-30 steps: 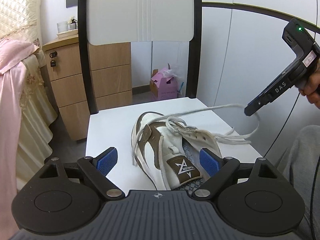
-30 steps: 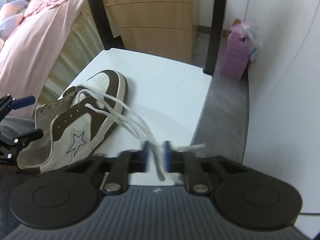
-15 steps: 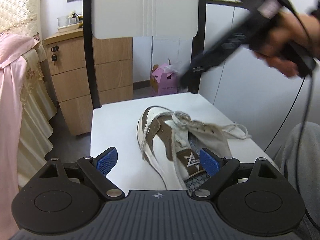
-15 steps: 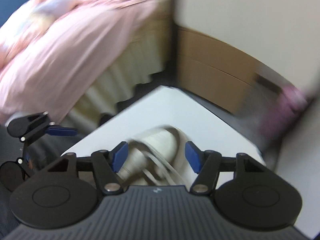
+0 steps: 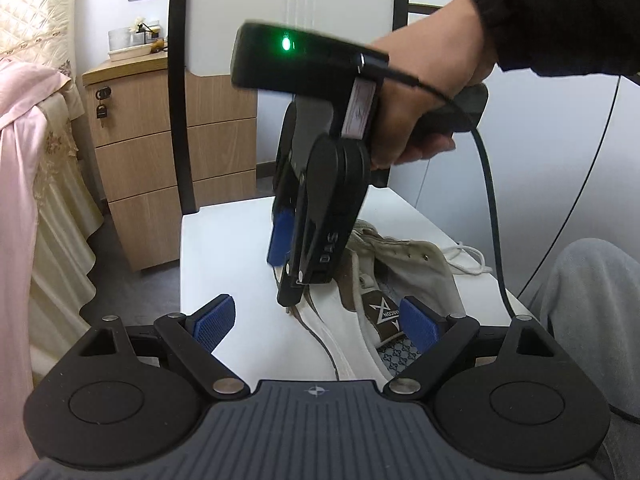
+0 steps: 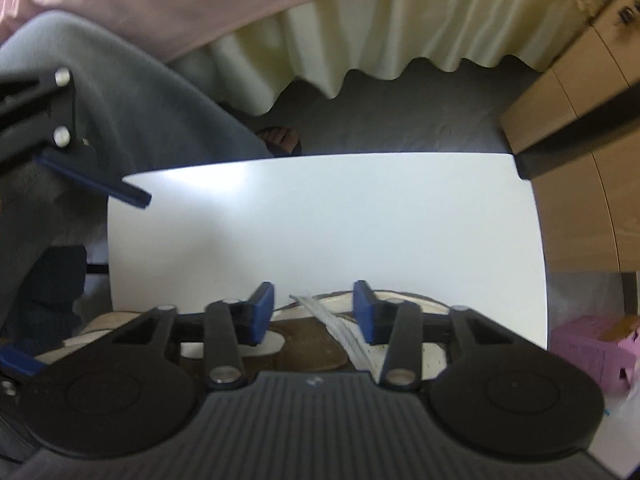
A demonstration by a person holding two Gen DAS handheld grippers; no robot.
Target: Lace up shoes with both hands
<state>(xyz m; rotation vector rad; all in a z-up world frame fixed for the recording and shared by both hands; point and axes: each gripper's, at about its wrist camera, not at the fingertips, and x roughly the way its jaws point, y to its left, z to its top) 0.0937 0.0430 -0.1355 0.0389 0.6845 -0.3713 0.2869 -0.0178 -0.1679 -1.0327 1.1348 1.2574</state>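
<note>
A white chair seat [image 5: 248, 264] is seen carrying the brown-and-white shoe [image 5: 372, 280], whose long axis runs away from the left wrist camera, heel end nearest. The right gripper [image 6: 314, 306] is pointed straight down over the shoe's front half; its jaws are closing, with a white lace [image 6: 340, 324] between the pads, not yet pinched. The left gripper [image 5: 316, 322] is held wide apart and empty at the heel. The right is judged nearer the lace.

shoe [image 5: 400, 280] on chair seat [image 5: 224, 272], cabinet [image 5: 168, 160] behind
</note>
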